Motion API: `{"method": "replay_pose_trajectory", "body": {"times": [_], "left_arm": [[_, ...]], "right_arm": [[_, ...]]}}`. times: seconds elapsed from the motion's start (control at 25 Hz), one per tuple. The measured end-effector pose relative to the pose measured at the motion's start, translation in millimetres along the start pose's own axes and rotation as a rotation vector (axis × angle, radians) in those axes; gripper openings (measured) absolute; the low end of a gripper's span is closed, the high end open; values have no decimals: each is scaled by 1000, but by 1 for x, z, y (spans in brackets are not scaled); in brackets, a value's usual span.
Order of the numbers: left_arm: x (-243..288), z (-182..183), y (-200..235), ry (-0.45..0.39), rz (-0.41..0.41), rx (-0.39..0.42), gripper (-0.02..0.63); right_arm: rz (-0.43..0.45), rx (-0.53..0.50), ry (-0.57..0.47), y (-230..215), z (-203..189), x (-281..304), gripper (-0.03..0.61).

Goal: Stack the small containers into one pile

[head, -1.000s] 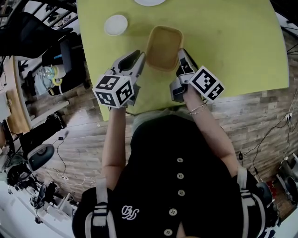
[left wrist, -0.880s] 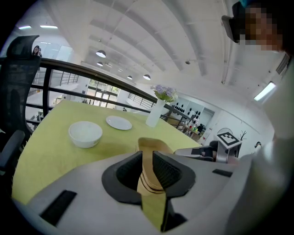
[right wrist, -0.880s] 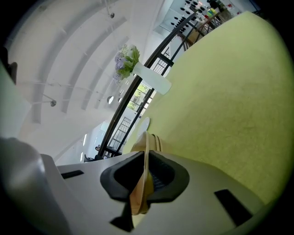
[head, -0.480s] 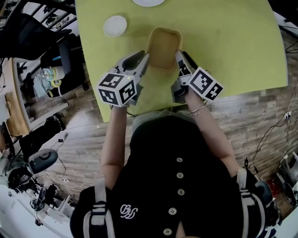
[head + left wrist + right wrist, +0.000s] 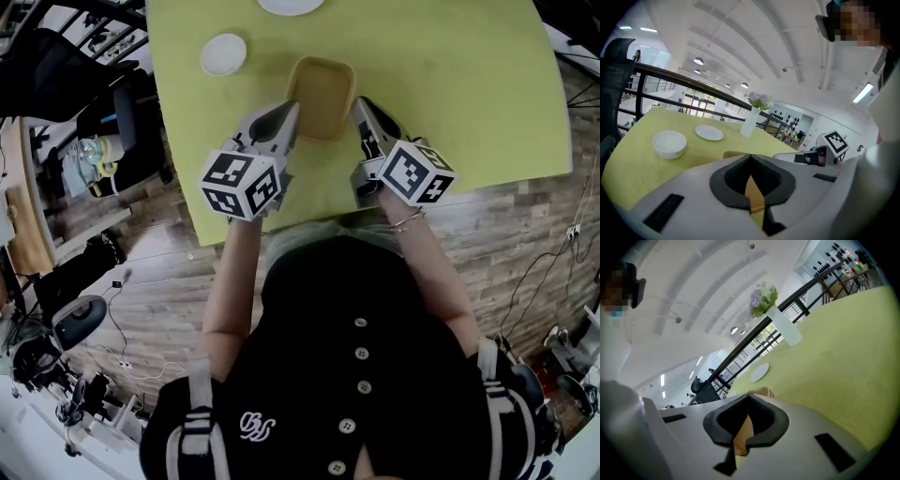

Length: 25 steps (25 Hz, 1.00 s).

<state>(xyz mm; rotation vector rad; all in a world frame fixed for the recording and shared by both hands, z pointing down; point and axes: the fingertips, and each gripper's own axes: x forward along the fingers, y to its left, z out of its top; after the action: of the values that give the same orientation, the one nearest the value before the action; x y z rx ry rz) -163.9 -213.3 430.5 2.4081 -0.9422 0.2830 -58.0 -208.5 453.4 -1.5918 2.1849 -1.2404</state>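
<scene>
Both just clamped container | L tool, R tool | nr table edge

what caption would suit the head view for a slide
Left gripper and right gripper, jaws just closed, pinch opposite rims of the tan container at the green table.

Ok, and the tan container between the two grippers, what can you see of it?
The tan container is a rounded-rectangle tub, matte plastic by its look, open side up, nothing inside. It is near the front edge of the green table. The left gripper, jaws just closed, is shut on its left wall; the right gripper likewise on its right wall.
</scene>
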Motion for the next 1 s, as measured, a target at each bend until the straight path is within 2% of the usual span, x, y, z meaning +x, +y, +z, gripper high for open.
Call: {"method": "replay_pose_trajectory", "body": {"times": [0.08, 0.16, 0.32, 0.44, 0.64, 0.8, 1.0], "left_arm": [[-1, 4, -6, -13, -5, -7, 11], [-1, 8, -12, -26, -20, -7, 10], [-6, 25, -30, -105, -101, 2, 9], [-7, 35, -38, -143, -120, 17, 11], [-7, 40, -53, -130, -145, 70, 10], [-2, 47, -64, -128, -148, 91, 10], [2, 51, -71, -119, -150, 96, 10]], "right_arm": [[23, -51, 3, 7, 8, -4, 12], [83, -122, 13, 19, 15, -7, 11], [343, -234, 113, 59, 12, -13, 12], [436, -334, 194, 75, 8, -18, 12], [453, -624, 264, 79, 24, -32, 12], [438, -736, 280, 77, 44, -40, 12], [444, -843, 291, 84, 51, -46, 12]]}}
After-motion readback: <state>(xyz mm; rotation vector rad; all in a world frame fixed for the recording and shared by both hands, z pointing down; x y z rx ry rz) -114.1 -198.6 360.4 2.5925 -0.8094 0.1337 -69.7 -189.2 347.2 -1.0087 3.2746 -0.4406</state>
